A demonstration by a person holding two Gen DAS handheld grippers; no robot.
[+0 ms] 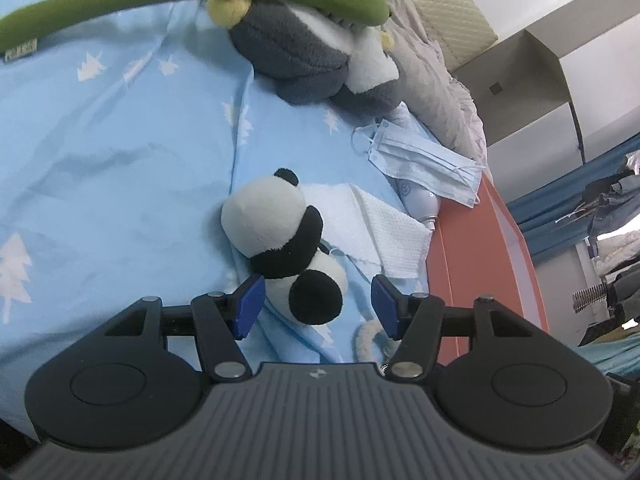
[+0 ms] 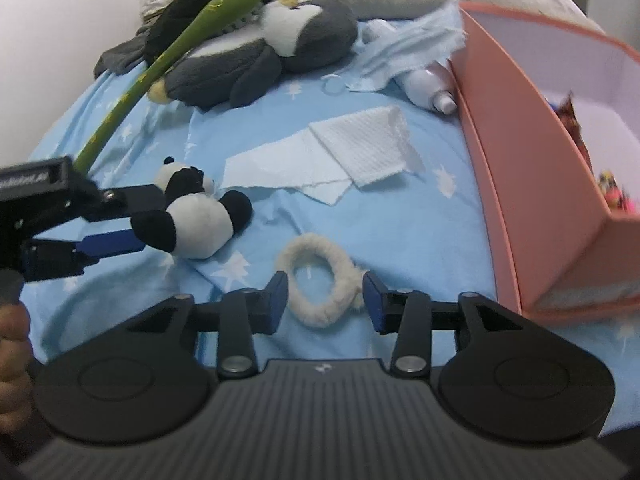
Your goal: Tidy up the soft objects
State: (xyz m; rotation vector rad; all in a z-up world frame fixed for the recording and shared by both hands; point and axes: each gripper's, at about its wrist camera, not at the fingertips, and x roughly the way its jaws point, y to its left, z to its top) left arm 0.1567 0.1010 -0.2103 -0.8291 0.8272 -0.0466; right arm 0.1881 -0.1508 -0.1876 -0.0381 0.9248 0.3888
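A small panda plush [image 1: 286, 240] lies on the blue bedsheet; it also shows in the right wrist view [image 2: 196, 216]. My left gripper [image 1: 318, 306] is open, its blue pads either side of the panda's legs; it also shows in the right wrist view [image 2: 136, 218]. A fluffy cream hair tie [image 2: 320, 280] lies between the pads of my open right gripper [image 2: 326, 302]. A grey penguin plush [image 2: 256, 54] and a long green plush stem [image 2: 160, 68] lie further back.
A pink open box [image 2: 532, 168] stands at the right with small items inside. White tissues [image 2: 340, 156], a blue face mask [image 1: 424, 162] and a white bottle [image 2: 428, 88] lie on the sheet [image 1: 100, 160]. Grey and black fabric is piled behind.
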